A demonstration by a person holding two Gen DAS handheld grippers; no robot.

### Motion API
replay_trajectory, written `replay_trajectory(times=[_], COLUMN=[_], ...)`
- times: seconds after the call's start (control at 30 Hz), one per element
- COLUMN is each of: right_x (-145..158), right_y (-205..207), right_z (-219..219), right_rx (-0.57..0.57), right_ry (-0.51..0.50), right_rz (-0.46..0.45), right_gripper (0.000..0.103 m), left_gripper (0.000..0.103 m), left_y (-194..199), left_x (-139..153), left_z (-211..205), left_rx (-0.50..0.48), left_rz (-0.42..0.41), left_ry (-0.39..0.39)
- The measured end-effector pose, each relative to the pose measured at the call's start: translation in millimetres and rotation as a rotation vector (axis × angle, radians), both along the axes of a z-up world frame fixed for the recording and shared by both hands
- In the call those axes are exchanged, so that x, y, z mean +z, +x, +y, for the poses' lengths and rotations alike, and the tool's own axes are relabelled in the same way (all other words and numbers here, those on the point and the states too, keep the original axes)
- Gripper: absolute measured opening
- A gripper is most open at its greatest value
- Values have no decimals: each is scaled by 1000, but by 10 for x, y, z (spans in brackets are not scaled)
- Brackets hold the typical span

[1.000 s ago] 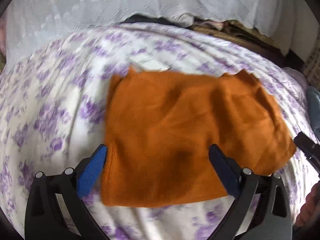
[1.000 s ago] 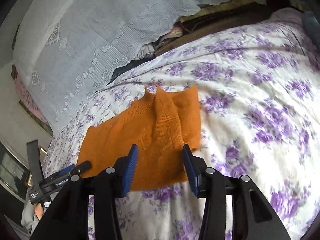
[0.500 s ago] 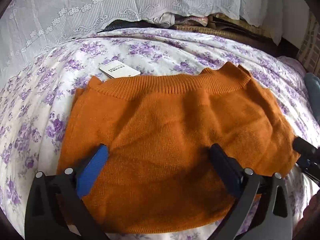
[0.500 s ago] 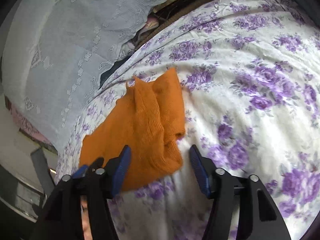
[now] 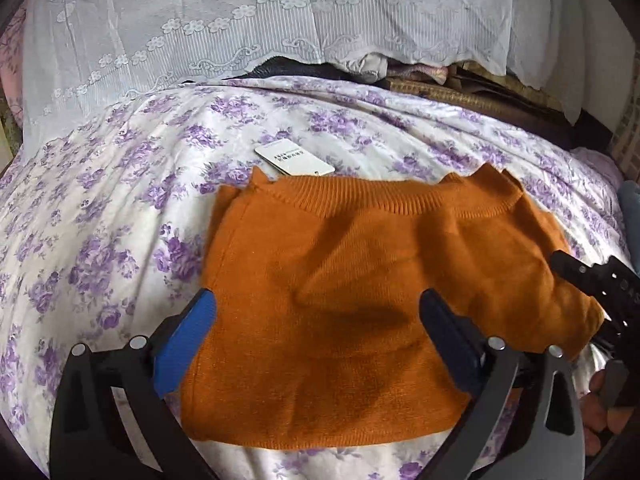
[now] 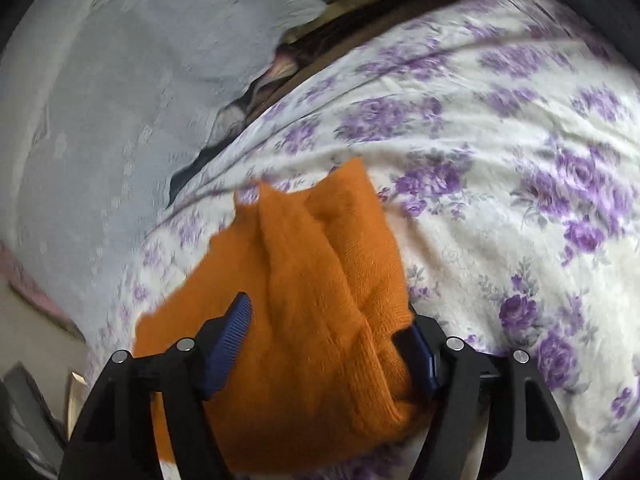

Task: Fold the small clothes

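An orange knitted sweater lies folded on the bed, its ribbed hem toward the far side. My left gripper is open, its blue pads straddling the sweater's near part from above. My right gripper is open, and the sweater's right end fills the space between its fingers, bunched against the right pad. The right gripper also shows at the sweater's right edge in the left wrist view.
The bed has a white sheet with purple flowers. A white paper tag lies just beyond the sweater. A white lace cloth covers piled things at the back. A hand shows at the lower right.
The right gripper has moved in onto the sweater's right end, which now sits between its fingers. The left gripper has pulled back a little and stays open.
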State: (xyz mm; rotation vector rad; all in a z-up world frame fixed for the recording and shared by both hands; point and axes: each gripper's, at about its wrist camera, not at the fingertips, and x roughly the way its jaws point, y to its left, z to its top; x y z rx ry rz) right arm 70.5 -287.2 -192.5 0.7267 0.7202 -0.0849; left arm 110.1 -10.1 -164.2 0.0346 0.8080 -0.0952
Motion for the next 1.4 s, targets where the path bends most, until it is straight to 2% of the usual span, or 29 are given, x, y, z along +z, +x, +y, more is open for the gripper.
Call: replay_trajectory(times=[0.23, 0.5, 0.6, 0.8, 0.9, 0.93, 1.03, 1.1, 1.3, 1.4], right_x=[8, 15, 6, -21, -19, -27, -61, -66, -50, -6], right_y=[-189, -155, -121, -105, -109, -98, -86, -79, -89, -62], right_z=[-47, 52, 57, -36, -36, -35, -48, -50, -58, -16], right_rx=[28, 47, 46, 52, 55, 59, 52, 50, 47, 56], right_ry=[17, -53, -69, 20, 29, 32, 55, 58, 67, 32], right_rz=[-13, 5, 7, -48, -54, -48, -39, -40, -74, -83], right_gripper=[70, 72, 60, 32, 31, 33, 35, 35, 26, 25], left_gripper=[99, 99, 99, 99, 99, 99, 99, 99, 99, 99], left_y=[4, -7, -17, -38, 21, 31, 15, 4, -67, -120], left_x=[-54, -81, -75, -55, -145, -170, -186, -172, 87, 229], left_z=[-43, -74, -71, 10, -25, -44, -82, -65, 267, 568], left_rx=[-1, 0, 4, 5, 8, 7, 4, 5, 39, 40], left_rz=[6, 1, -3, 8, 46, 53, 41, 38, 13, 4], left_ry=[31, 62, 66, 39, 74, 87, 116, 109, 53, 74])
